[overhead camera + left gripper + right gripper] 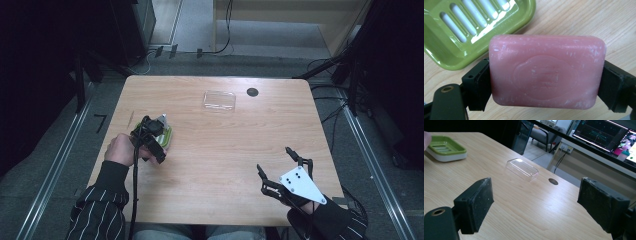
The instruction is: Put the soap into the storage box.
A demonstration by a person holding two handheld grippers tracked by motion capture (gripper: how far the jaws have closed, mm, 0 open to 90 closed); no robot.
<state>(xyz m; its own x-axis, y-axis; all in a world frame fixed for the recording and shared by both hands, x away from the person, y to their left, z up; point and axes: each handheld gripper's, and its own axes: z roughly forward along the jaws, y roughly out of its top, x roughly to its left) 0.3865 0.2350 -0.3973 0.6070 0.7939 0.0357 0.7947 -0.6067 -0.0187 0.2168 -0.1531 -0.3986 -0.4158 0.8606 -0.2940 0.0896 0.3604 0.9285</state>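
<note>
Your left gripper (544, 82) has its jaws clamped on the two short ends of a pink soap bar (546, 72), one black pad flat against each end, so the bar spans the whole gap between them. The bar's broad face is turned toward the gripper's camera. It carries an embossed oval emblem with lines of raised lettering inside, but the letters are too soft and worn to read. Pale scuffs and specks mark its surface.

Just behind the bar, up and to the left in the left gripper view, lies the green soap dish (454, 32) with its slotted white drain insert; the bar's upper left corner overlaps the dish's near rim in that view, though you cannot tell whether they touch. In the high view your left gripper (159, 131) sits over the dish (168, 136) near the left edge of the tabletop (225, 165).

Your right gripper (534, 205) holds nothing: its jaws stand wide apart, with bare wood between the pads. In the high view it (280, 167) rests near the front right corner, well apart from the left one.

A clear plastic lid (219, 100) lies toward the far edge, with a dark round grommet hole (252, 92) just beside it on the right. The broad middle of the tabletop between your two grippers is open wood. Monitors (604, 132) glow beyond the far edge, their text too small to read.
</note>
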